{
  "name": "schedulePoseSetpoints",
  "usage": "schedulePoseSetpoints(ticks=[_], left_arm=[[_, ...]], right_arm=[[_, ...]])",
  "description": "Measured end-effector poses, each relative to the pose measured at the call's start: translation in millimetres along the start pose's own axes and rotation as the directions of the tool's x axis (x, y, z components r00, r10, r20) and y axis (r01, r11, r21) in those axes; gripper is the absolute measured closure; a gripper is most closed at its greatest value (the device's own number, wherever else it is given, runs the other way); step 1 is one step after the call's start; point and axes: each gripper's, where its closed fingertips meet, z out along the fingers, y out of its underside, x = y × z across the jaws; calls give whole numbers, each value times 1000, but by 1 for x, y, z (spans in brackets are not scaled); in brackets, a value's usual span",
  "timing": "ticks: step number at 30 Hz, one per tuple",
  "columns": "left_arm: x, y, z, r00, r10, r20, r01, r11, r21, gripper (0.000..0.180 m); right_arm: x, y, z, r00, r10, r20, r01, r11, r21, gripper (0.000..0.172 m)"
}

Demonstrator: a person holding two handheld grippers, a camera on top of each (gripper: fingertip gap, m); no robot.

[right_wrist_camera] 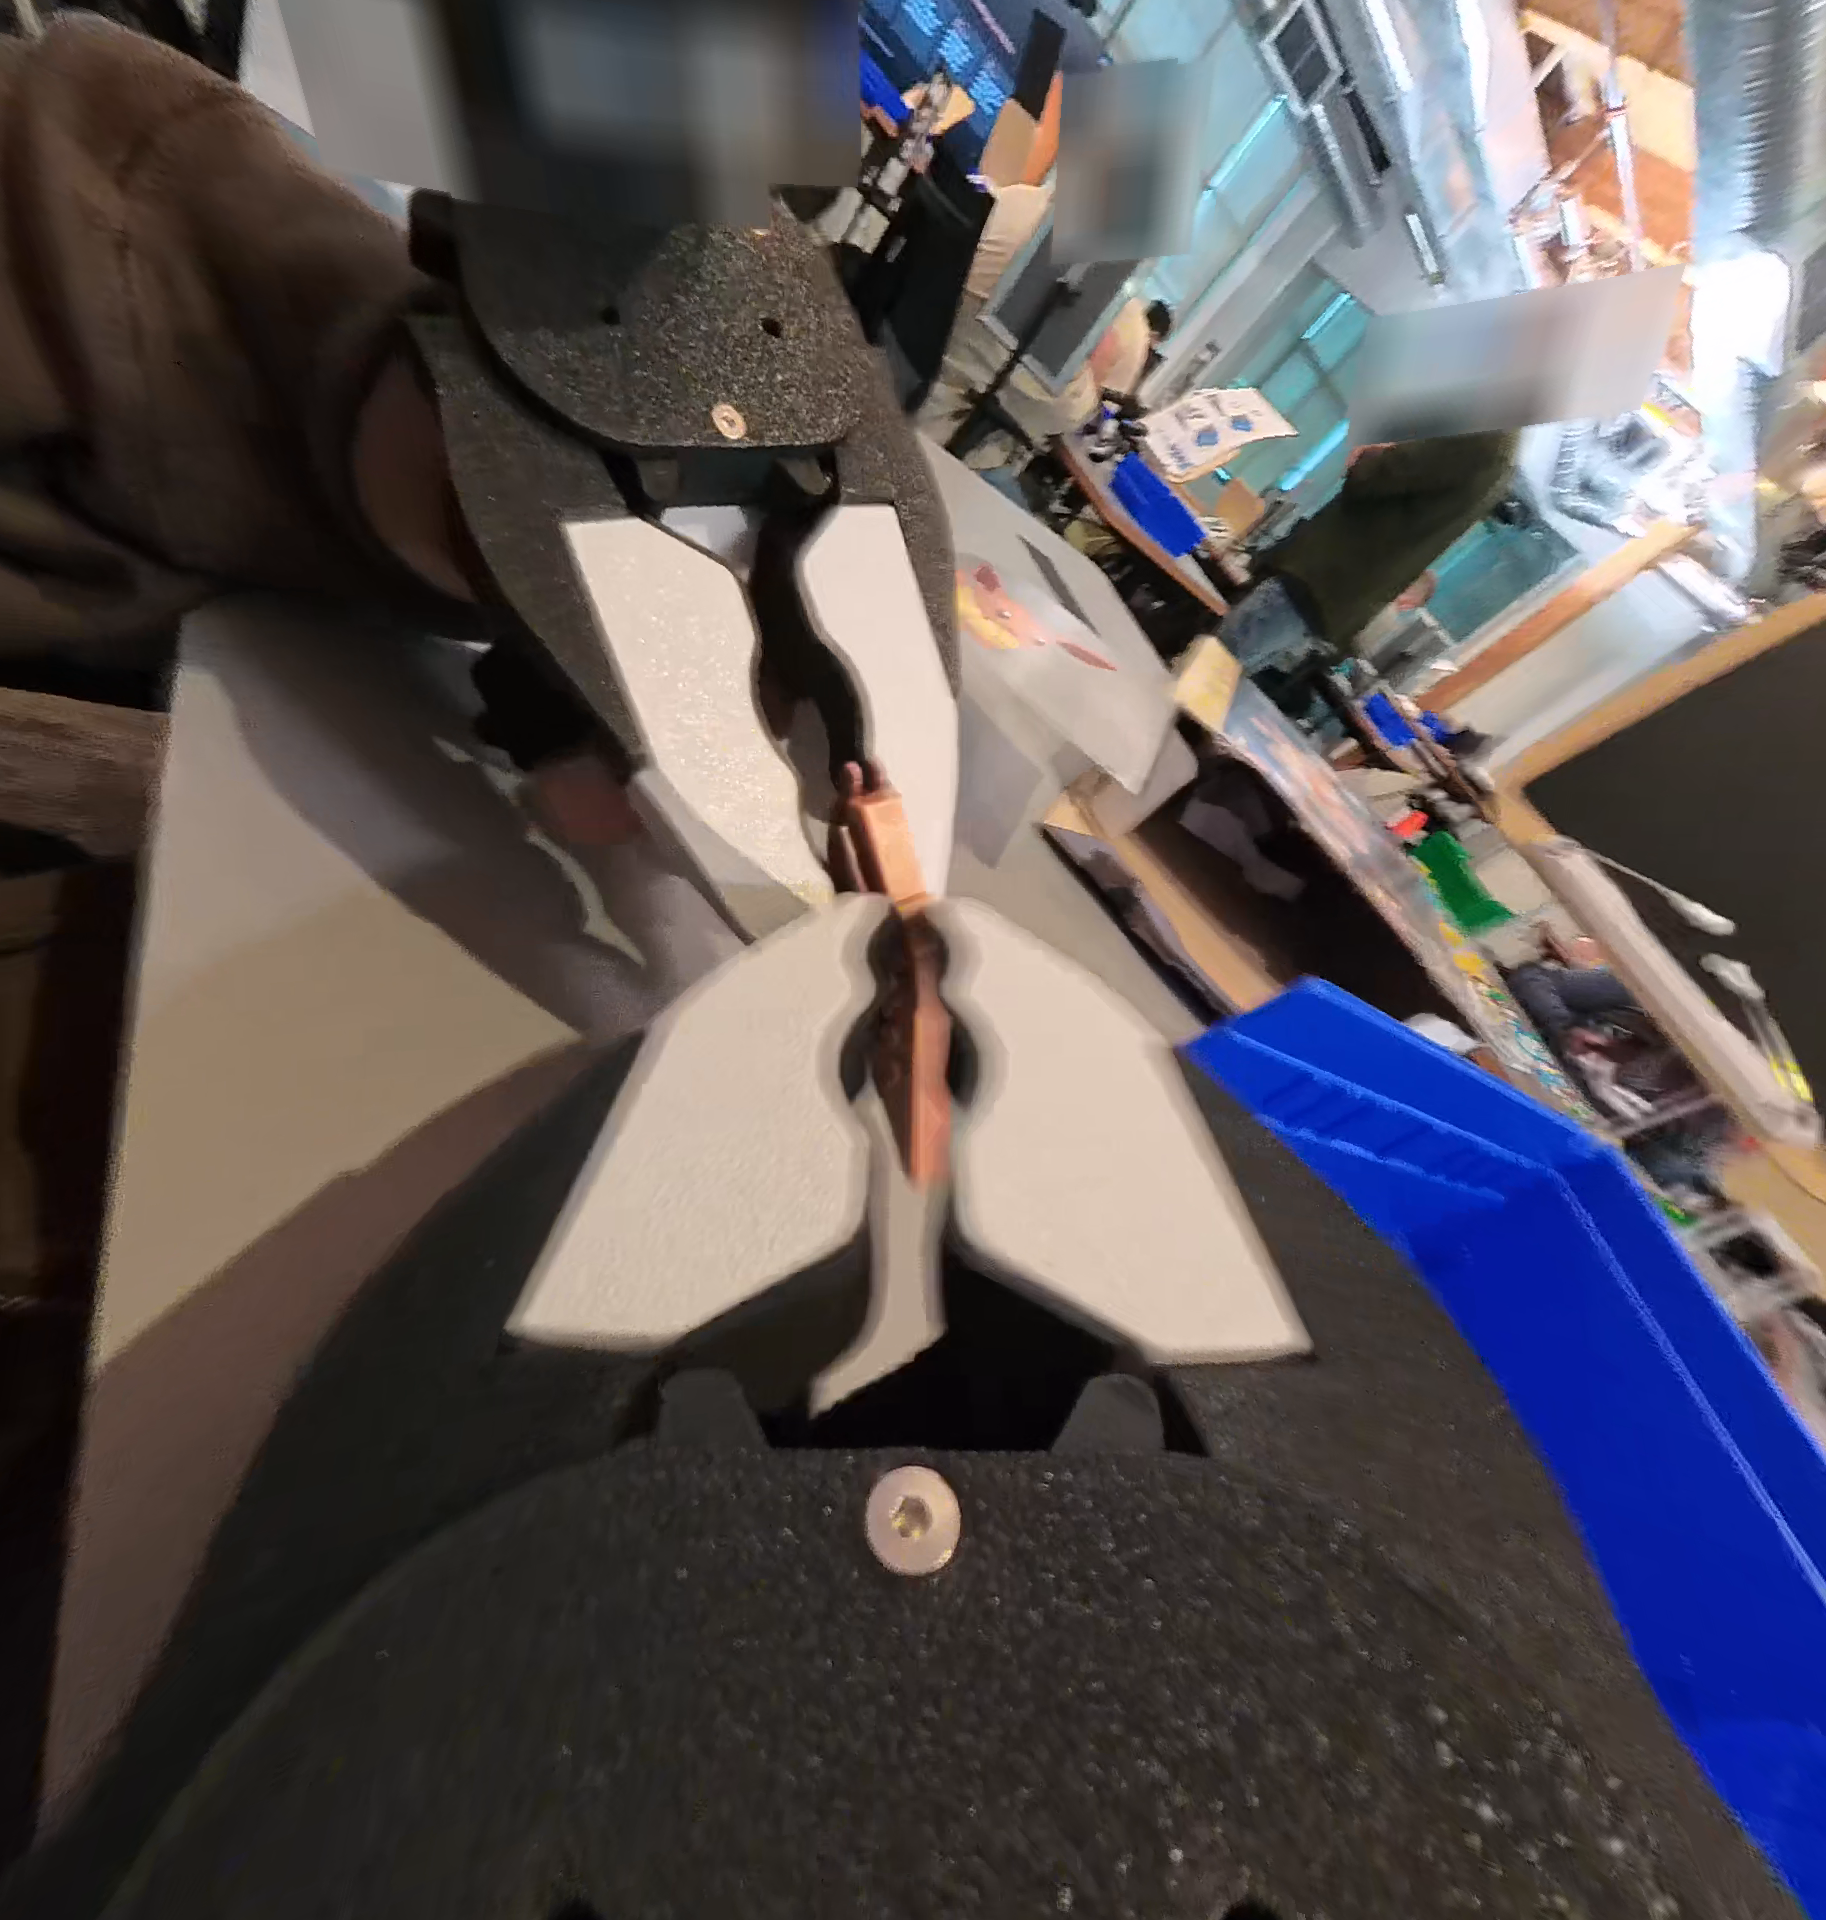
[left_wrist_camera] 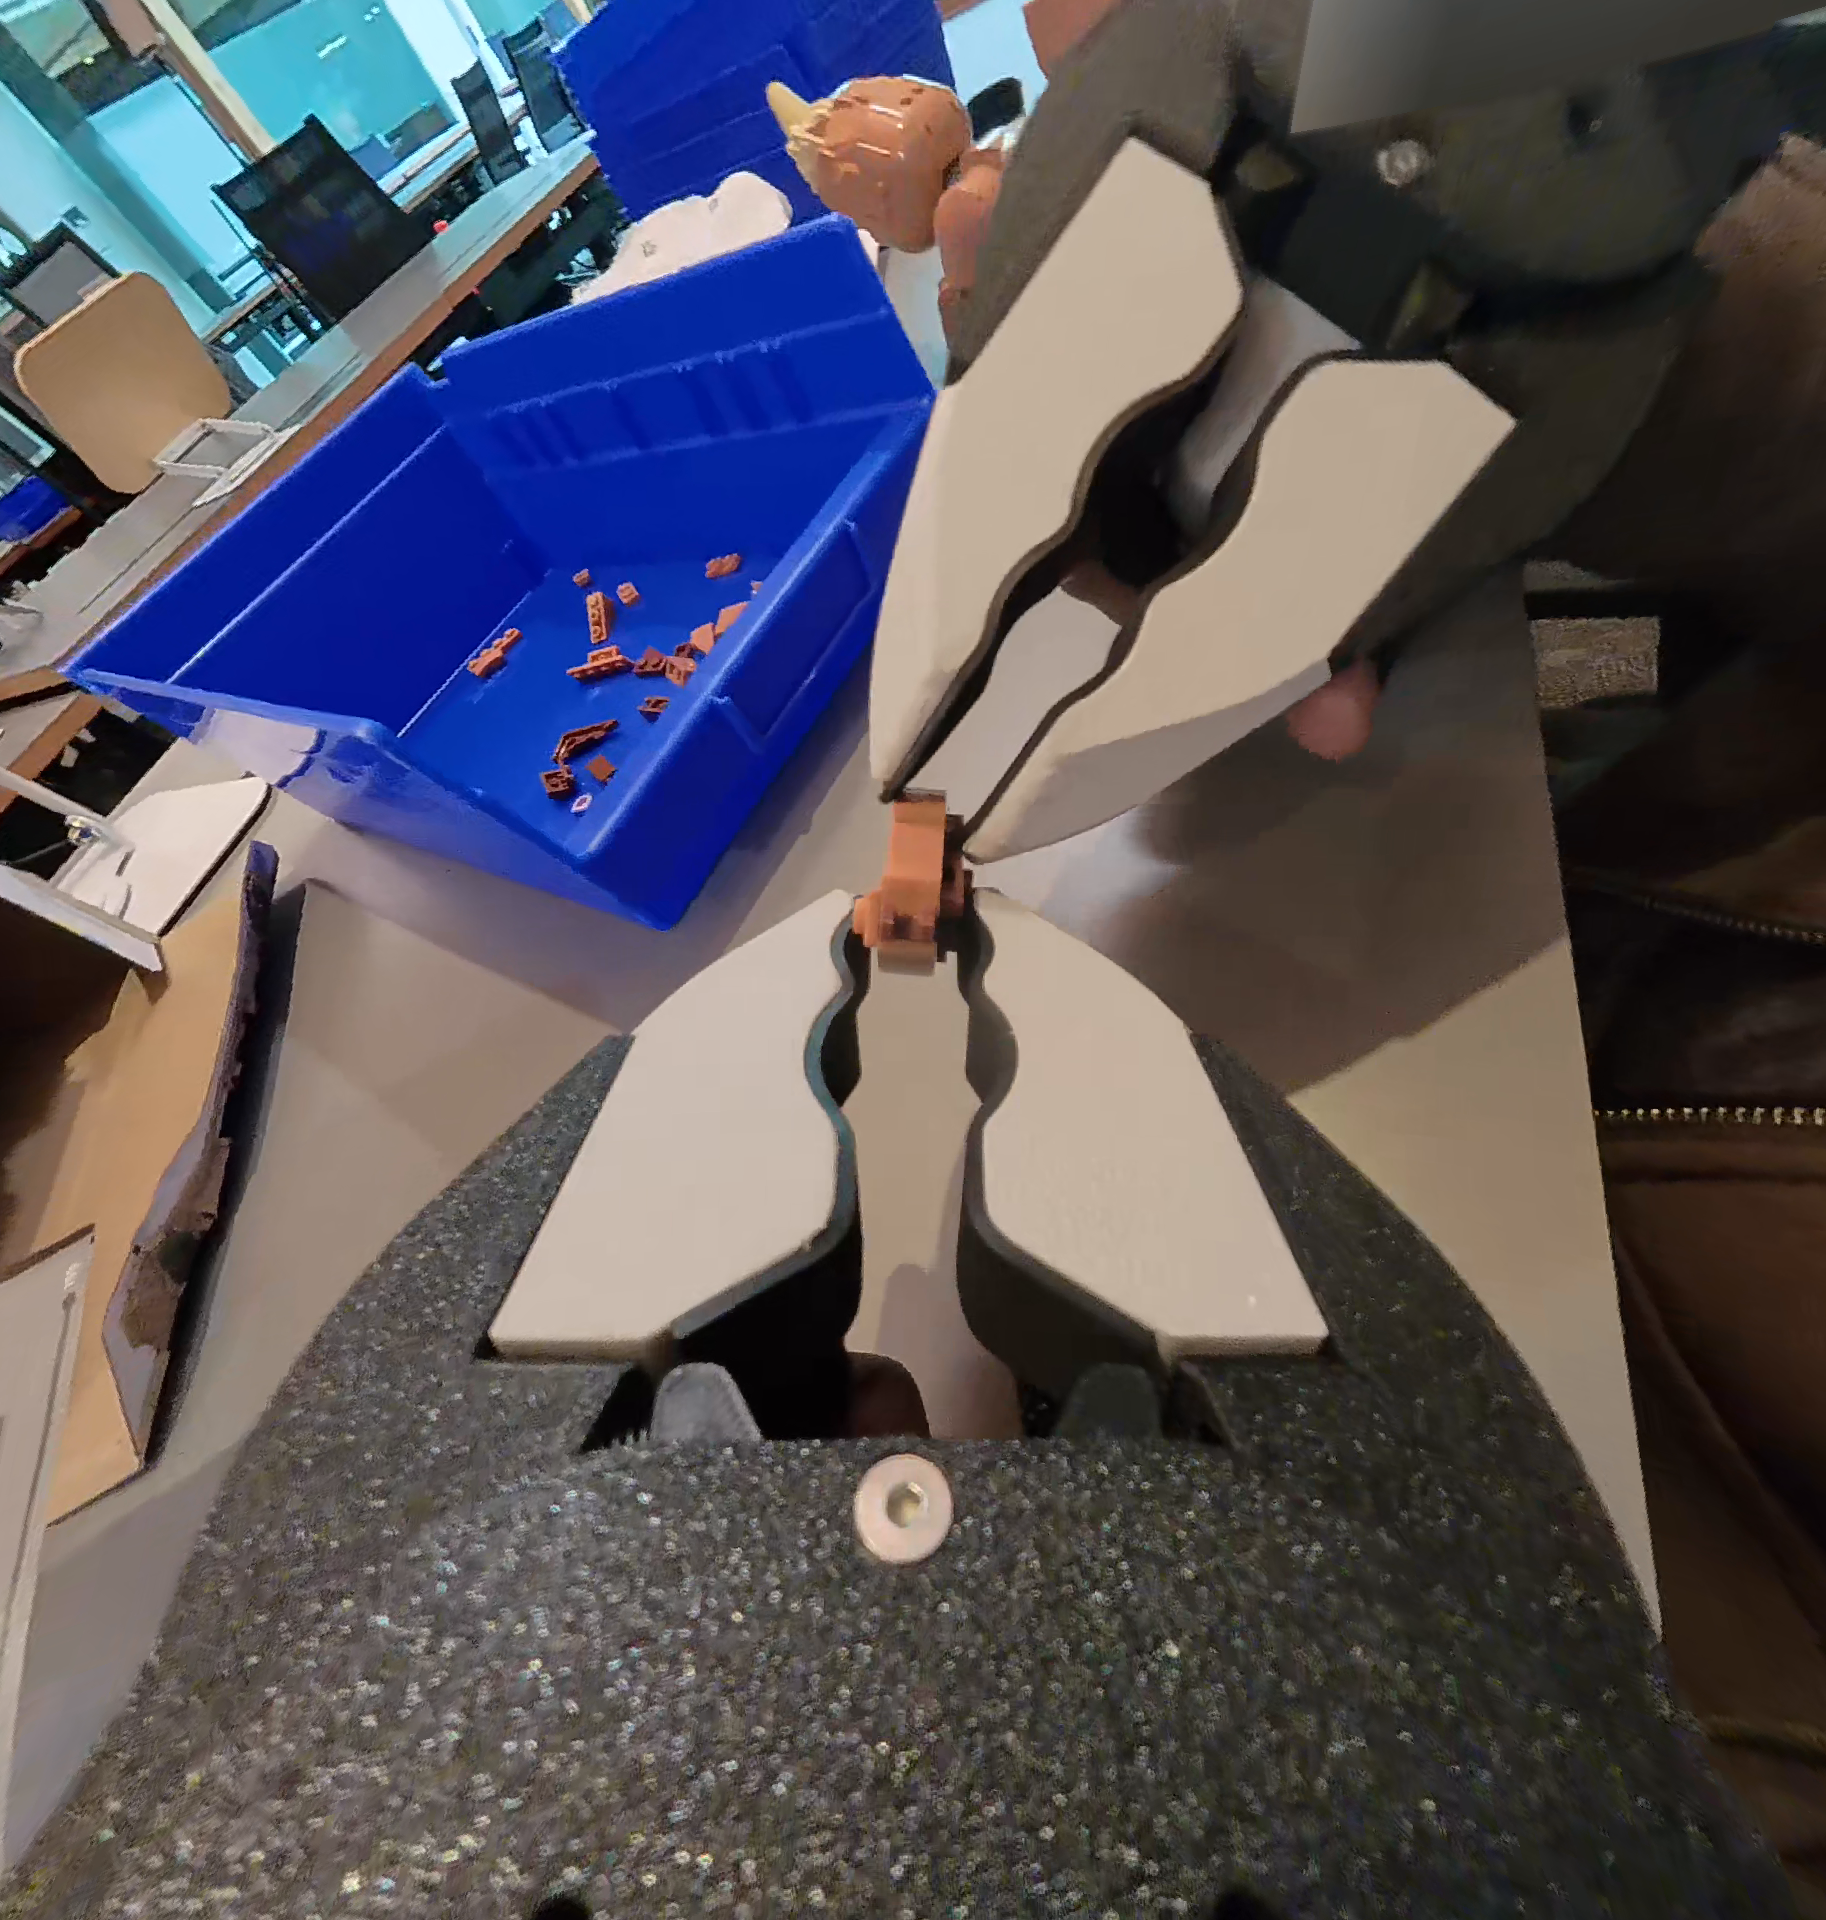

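Both grippers, left (left_wrist_camera: pixel 914 925) and right (left_wrist_camera: pixel 935 821), closed tip to tip on one small brown brick assembly (left_wrist_camera: pixel 914 883), right of blue bin (left_wrist_camera: pixel 369 665) with loose brown bricks (left_wrist_camera: pixel 618 660) remaining.

It is an open office used as workshop: beyond the tongs stand long desks (left_wrist_camera: pixel 493 223), office chairs (left_wrist_camera: pixel 317 223), blue bins (left_wrist_camera: pixel 535 582).

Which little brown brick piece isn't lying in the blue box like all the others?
The light brown brick piece pinched between the left gripper and the right gripper. It is up in the air, while the other brown pieces lie loose in the blue bin.
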Motion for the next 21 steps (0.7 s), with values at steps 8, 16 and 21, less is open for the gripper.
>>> schedulePoseSetpoints(ticks=[8,16,21], left_arm=[[5,4,0,999,29,-27,-29,999,-21,165],[24,6,4,980,176,-92,-180,983,-39,164],[31,7,4,965,236,-118,-241,970,-35,164]], right_arm=[[1,-6,-16,987,105,119,-119,986,116,172],[-23,1,-19,956,80,282,-102,993,63,159],[-31,10,-15,946,70,315,-77,997,8,160]])
